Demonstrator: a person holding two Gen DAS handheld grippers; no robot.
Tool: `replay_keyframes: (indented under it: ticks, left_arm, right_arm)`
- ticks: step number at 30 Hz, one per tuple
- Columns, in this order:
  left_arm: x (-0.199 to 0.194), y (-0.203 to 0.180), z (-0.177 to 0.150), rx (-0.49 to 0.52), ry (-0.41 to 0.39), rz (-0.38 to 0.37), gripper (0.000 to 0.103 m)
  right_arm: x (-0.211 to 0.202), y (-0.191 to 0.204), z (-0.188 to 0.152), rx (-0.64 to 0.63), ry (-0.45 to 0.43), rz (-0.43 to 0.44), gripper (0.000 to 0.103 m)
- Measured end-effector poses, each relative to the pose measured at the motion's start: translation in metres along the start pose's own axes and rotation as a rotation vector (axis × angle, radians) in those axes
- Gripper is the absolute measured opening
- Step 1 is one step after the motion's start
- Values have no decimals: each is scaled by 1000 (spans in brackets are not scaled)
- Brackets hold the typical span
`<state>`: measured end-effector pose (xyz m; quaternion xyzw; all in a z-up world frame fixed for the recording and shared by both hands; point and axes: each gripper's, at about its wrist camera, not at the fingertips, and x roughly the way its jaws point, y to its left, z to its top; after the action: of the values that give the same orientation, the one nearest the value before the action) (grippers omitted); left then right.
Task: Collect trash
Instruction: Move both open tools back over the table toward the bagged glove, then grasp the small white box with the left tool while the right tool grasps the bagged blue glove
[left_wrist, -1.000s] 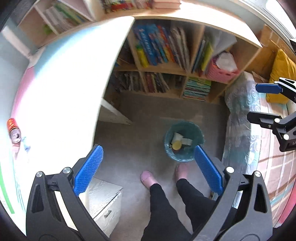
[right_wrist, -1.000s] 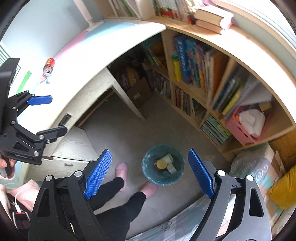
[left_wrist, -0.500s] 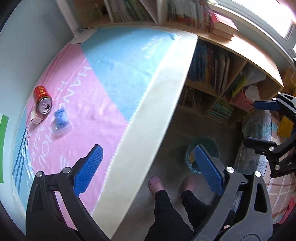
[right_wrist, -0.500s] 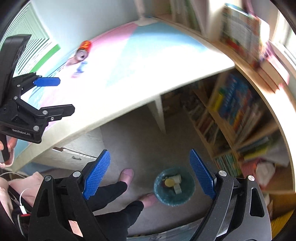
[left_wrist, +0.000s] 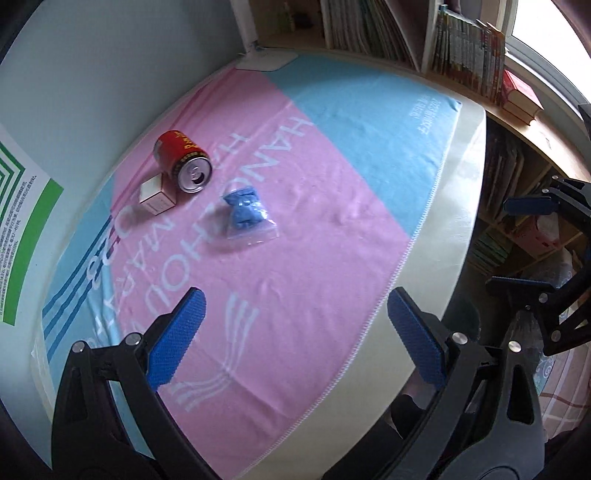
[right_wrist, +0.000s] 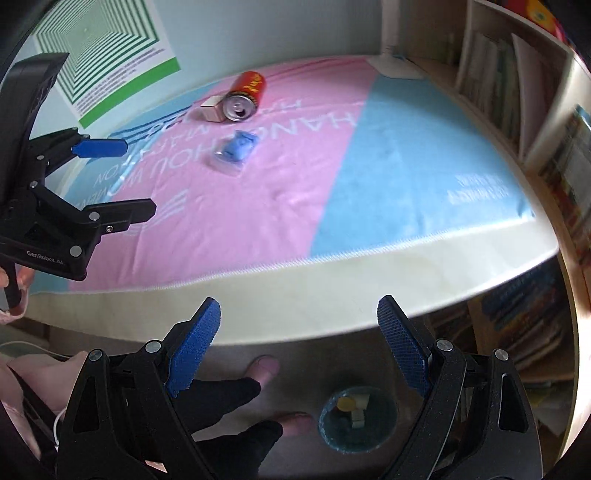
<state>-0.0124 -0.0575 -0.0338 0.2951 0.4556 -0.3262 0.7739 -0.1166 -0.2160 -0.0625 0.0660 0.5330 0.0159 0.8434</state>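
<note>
On the pink and blue cloth (left_wrist: 332, 229) (right_wrist: 280, 192) over the table lie a red can (left_wrist: 183, 160) (right_wrist: 245, 96) on its side, a small white box (left_wrist: 157, 194) (right_wrist: 212, 108) beside it, and a clear bag of blue stuff (left_wrist: 245, 210) (right_wrist: 234, 149). My left gripper (left_wrist: 295, 328) (right_wrist: 118, 177) hangs open above the cloth's near part, well short of the trash. My right gripper (right_wrist: 299, 341) (left_wrist: 517, 243) is open too, past the table's front edge and over the floor. A teal bin (right_wrist: 356, 419) with some trash in it stands on the floor below.
Bookshelves (left_wrist: 388, 33) (right_wrist: 517, 92) line the back and right side. A green-striped poster (left_wrist: 22, 229) (right_wrist: 110, 55) hangs on the wall at left. A lamp base (left_wrist: 266, 61) sits at the table's far edge. The person's legs and feet (right_wrist: 262, 365) stand beside the bin.
Both grippers swung up from over the floor and bin to the table. The can, box and bag now fill the left view. Both stayed open.
</note>
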Motion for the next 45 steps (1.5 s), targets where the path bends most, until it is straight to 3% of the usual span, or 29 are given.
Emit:
replay_keyframes:
  ticks: [10, 20, 39, 45]
  left_arm:
    - [15, 75, -2, -81, 30, 40, 97]
    - [39, 127, 4, -109, 70, 41, 97]
    - [99, 182, 27, -97, 144, -28, 97]
    - [122, 194, 36, -93, 166, -42, 97]
  right_arm:
    - [44, 49, 63, -83, 29, 52, 86]
    - [78, 72, 106, -94, 82, 82, 86]
    - [135, 79, 159, -57, 169, 88, 84]
    - [154, 76, 168, -32, 202, 94, 78]
